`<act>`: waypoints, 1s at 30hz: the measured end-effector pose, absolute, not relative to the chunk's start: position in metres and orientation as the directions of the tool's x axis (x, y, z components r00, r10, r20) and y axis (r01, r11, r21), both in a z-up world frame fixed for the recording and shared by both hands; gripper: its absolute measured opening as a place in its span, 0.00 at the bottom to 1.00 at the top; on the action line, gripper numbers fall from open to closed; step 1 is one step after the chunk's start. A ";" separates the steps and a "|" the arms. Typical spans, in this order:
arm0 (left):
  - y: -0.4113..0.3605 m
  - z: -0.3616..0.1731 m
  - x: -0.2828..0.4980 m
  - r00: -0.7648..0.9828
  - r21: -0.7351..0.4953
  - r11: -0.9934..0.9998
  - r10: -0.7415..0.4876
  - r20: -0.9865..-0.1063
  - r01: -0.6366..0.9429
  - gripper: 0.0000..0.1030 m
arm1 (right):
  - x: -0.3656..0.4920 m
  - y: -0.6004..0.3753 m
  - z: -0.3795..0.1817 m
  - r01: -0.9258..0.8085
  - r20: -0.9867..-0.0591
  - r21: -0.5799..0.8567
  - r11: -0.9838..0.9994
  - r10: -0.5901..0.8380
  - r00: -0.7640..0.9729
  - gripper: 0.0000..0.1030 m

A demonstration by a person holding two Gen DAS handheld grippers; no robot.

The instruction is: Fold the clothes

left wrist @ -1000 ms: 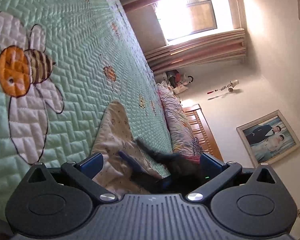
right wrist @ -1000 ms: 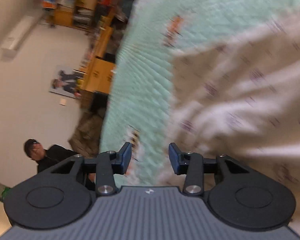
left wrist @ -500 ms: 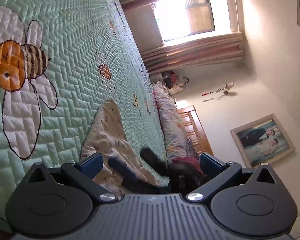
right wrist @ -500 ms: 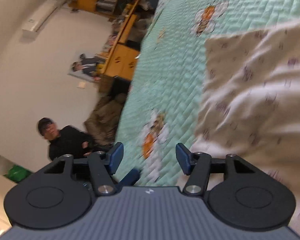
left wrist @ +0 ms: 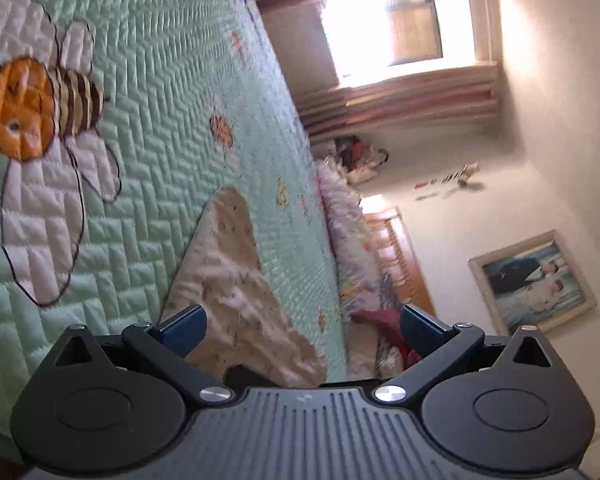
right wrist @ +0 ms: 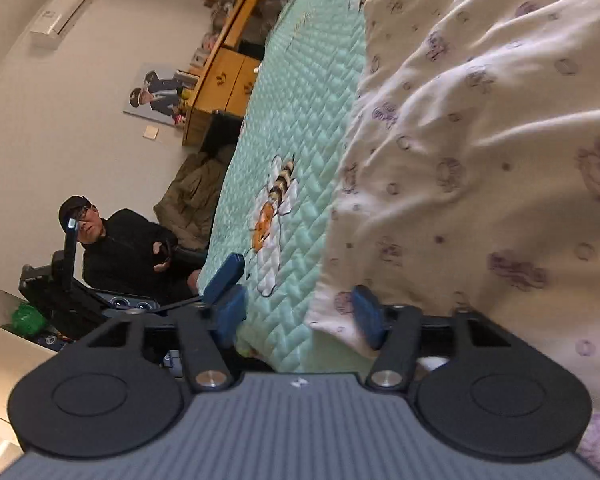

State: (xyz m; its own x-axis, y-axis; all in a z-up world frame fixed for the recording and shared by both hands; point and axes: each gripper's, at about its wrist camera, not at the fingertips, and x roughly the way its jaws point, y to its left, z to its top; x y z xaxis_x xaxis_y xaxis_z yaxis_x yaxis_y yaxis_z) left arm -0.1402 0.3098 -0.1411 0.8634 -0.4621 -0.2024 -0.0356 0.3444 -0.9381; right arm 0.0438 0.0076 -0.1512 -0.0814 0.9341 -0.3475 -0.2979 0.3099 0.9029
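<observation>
Cream printed garment (right wrist: 480, 160) rumples on quilted bedspread (left wrist: 160, 80); both grippers' fingers gape wide, empty.

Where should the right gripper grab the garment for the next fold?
Take the garment by its near corner, which lies flat on the quilt just ahead of the open right gripper. Come in low from the quilt side, one finger under the edge and one on top. The free hem there looks thin and single; farther in the cloth is rumpled.
</observation>
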 end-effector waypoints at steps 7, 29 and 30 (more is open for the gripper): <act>0.297 -0.145 -0.123 0.839 -0.928 0.366 -0.484 -0.247 -0.062 0.99 | 0.044 -0.023 -0.147 -0.295 -0.333 0.903 0.313 0.943 -0.018 0.64; 0.244 -0.150 -0.065 0.712 -0.778 0.620 -0.499 -0.494 -0.105 0.99 | 0.042 -0.150 -0.165 -0.142 -0.217 0.954 0.265 0.934 0.284 0.73; 0.244 -0.149 -0.065 0.712 -0.775 0.622 -0.496 -0.497 -0.109 0.99 | 0.044 -0.153 -0.165 -0.143 -0.221 0.952 0.272 0.929 0.296 0.77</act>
State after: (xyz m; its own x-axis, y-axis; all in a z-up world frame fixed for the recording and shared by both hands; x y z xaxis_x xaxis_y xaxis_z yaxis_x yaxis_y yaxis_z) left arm -0.0650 0.2438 -0.1494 0.7120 -0.4956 -0.4974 -0.1085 0.6222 -0.7753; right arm 0.0439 -0.1529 -0.1649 0.2961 0.9293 -0.2208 -0.1434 0.2718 0.9516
